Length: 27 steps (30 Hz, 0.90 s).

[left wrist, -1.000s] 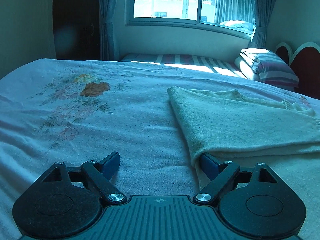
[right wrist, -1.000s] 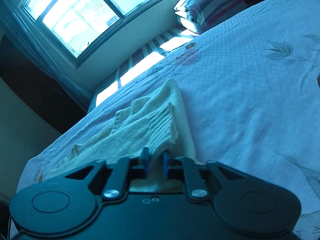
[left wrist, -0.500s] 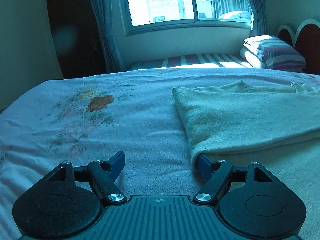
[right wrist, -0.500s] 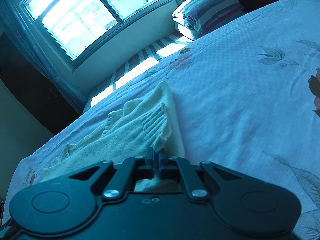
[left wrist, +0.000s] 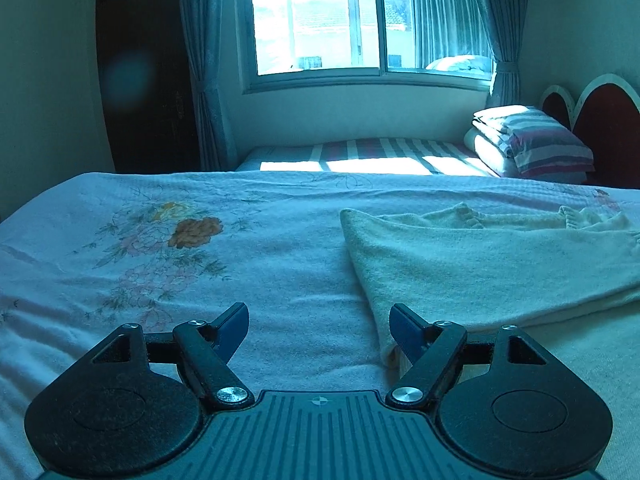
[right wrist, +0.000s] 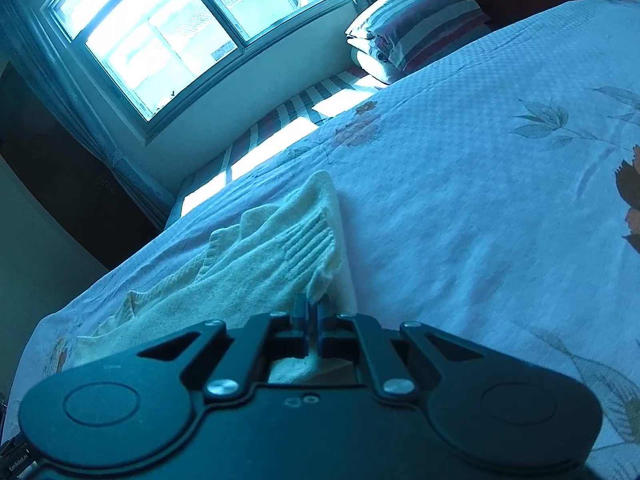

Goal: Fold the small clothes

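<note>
1. While the cream sweater (left wrist: 492,264) lies partly folded on the bed (left wrist: 200,264), the left tool (left wrist: 318,322) stands apart, its right finger against the sweater's near corner, nothing between the pads.
2. To the sweater's right, the right tool (right wrist: 311,312) is clamped together on its edge.
3. Best, I judge: slide the left finger under before pinching, then lift both corners evenly.
4. Only the right view shows the ribbed cuff (right wrist: 308,240) clearly; only the left shows the fold line.

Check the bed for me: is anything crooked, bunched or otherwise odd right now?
Nothing is damaged. The cream sweater lies folded but uneven: its ribbed cuff and collar bunch along the far edge. The right claw is shut on its corner; the left claw is open beside its near fold.
</note>
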Each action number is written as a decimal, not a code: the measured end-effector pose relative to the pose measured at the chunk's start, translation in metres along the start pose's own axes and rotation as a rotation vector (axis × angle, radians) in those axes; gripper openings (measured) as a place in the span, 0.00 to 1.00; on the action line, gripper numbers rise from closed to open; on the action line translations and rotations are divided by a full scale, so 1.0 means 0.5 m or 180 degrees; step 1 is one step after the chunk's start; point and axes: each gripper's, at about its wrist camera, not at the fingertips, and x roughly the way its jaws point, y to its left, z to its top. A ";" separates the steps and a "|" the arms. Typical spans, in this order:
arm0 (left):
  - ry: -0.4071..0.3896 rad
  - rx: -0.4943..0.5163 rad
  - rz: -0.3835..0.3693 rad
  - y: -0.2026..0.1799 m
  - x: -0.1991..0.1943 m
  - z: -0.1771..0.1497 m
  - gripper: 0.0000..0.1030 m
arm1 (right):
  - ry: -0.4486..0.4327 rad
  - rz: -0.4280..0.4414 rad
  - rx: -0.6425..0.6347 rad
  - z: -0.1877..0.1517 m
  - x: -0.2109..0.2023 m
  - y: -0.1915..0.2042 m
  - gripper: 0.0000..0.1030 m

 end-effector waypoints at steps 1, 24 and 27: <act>0.0128 0.0005 -0.0016 -0.005 0.018 -0.001 0.75 | 0.0009 0.0006 -0.0017 -0.001 -0.001 0.001 0.05; 0.0172 0.0145 0.0051 -0.038 0.200 0.125 0.75 | -0.0093 -0.0058 -0.0950 0.067 0.019 0.060 0.20; 0.0190 -0.0128 0.0055 0.001 0.226 0.114 0.76 | 0.0073 -0.0247 -0.1146 0.065 0.072 0.060 0.09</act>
